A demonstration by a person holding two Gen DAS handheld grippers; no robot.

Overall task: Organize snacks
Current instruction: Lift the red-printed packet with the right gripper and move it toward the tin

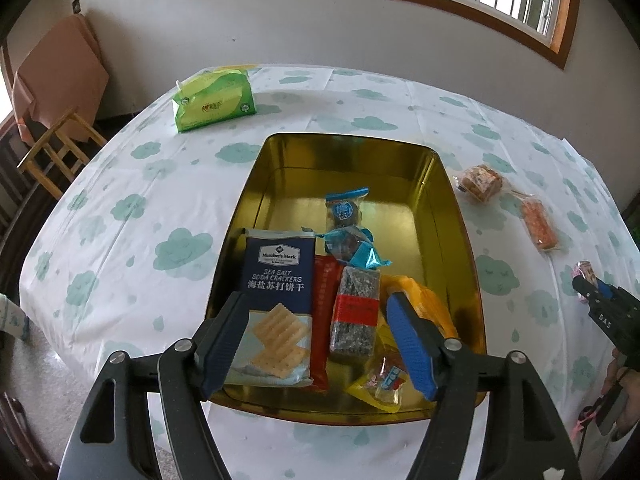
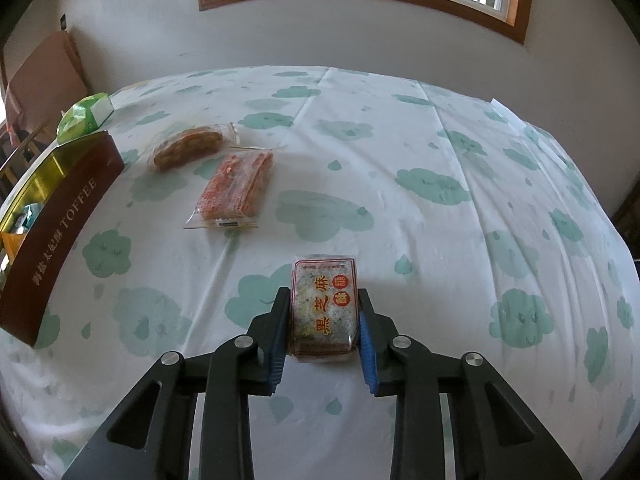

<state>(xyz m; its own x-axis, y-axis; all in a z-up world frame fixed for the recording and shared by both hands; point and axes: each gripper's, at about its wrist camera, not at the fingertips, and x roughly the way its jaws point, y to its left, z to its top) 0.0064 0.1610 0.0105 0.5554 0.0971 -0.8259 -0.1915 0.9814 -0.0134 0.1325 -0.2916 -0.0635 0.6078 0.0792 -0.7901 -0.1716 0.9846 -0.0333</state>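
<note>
A gold-lined tin (image 1: 452, 208), brown outside (image 2: 60, 216), sits on the cloud-print tablecloth. It holds a blue soda cracker pack (image 1: 278, 300), a red packet (image 1: 324, 320), a dark sesame bar (image 1: 356, 312), blue-wrapped sweets (image 1: 348, 240) and yellow packets (image 1: 424, 300). My left gripper (image 1: 316, 300) hovers open above these, touching none. To the tin's right, my right gripper (image 2: 323, 312) is shut on a clear sesame snack packet (image 2: 324, 304) lying on the cloth, a pad against each long side. That gripper (image 1: 588, 284) shows at the left wrist view's right edge.
Two wrapped snacks lie on the cloth between tin and right gripper: a round nut cake (image 2: 188, 148) and an orange-red bar (image 2: 236, 188). A green tissue pack (image 1: 214, 98) sits at the far left. A wooden chair (image 1: 56, 148) stands beyond the table. A person's hand (image 1: 624, 392) holds the right gripper.
</note>
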